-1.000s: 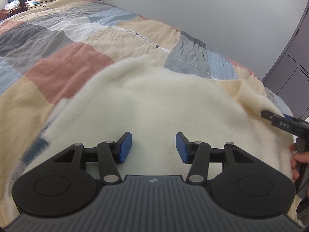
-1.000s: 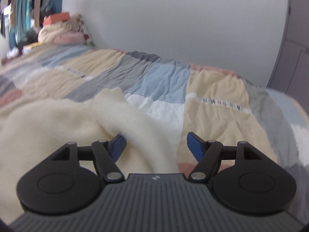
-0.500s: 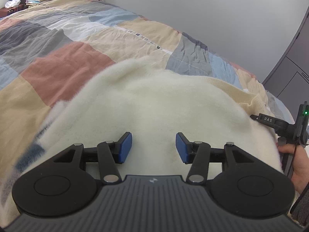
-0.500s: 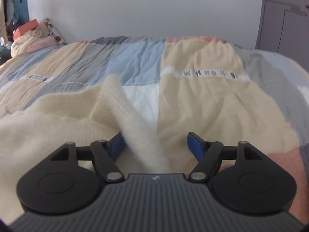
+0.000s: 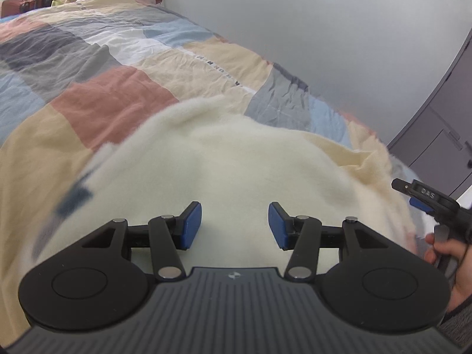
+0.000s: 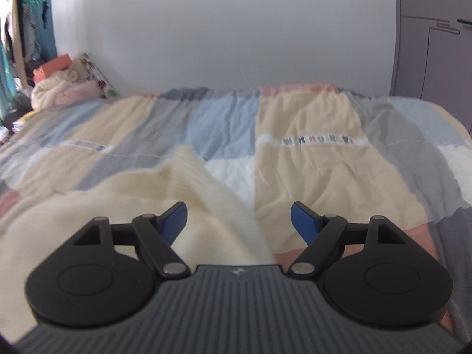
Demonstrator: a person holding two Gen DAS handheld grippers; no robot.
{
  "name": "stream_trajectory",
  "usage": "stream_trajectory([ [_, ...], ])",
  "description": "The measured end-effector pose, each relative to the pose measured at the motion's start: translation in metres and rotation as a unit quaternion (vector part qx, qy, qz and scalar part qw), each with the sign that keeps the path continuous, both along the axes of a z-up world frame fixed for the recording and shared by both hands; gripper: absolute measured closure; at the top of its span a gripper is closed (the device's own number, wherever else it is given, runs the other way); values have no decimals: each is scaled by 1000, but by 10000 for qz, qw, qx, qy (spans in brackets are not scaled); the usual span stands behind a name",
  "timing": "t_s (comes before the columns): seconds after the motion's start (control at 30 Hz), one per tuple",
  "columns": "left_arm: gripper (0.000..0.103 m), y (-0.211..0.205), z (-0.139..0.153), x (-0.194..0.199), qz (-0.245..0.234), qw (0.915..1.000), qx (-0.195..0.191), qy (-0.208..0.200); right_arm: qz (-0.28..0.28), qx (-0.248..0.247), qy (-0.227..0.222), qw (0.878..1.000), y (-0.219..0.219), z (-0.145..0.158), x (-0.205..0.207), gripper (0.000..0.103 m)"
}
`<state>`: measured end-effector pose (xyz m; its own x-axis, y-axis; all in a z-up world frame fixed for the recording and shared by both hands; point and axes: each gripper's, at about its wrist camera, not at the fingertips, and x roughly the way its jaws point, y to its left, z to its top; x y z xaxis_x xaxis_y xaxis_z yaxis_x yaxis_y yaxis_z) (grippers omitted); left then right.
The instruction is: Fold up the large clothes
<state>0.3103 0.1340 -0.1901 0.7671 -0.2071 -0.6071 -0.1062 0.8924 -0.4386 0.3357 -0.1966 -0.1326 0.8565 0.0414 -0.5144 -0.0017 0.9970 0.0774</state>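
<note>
On the patchwork quilt (image 5: 112,103), near its front edge, lies the cream fleece garment (image 5: 224,171), a thick, fuzzy mound filling the lower middle of the left wrist view. Its ribbed fold (image 6: 188,177) runs up toward twelve o'clock in the right wrist view, ending on a pale blue patch.

Over the garment's middle the left gripper (image 5: 235,225) hangs with jaws parted and nothing pinched; fleece lies beneath the gap, not in it. At the garment's three o'clock edge sits the right gripper (image 6: 239,221), seen at the far right of the left view with a person's hand (image 5: 448,262) on its handle. Its jaws have just been opening, and the fleece edge lies loose between them, pressed by neither pad.

The risks, as I judge them: the pile is deep, so a shallow bite could catch only fuzz and slip out in the lift; a bite too deep could take the quilt with it and drag the bedding. With both tools released, the soft fold may also slump before it is caught again.

Room is generous from nine round to one o'clock, all bare quilt. A grey wardrobe (image 5: 442,124) stands near at two o'clock, the wall (image 6: 236,44) lies beyond, and piled bedding (image 6: 56,88) sits well apart at ten.
</note>
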Motion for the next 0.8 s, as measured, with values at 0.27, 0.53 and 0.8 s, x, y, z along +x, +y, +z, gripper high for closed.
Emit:
stream_trajectory([
  [0.27,47,-21,10,-59,31,9997,-227,-105,288,1325,-52,9908,7,28,-86,24],
  [0.53,37,-22,2,-86,100,9978,-632,148,992,1997,729,9721,32,6,-137,23],
  [0.8,23,-8,-17,-76,215,9898,-1326,474,722,3528,1847,9144,21,-37,-134,20],
])
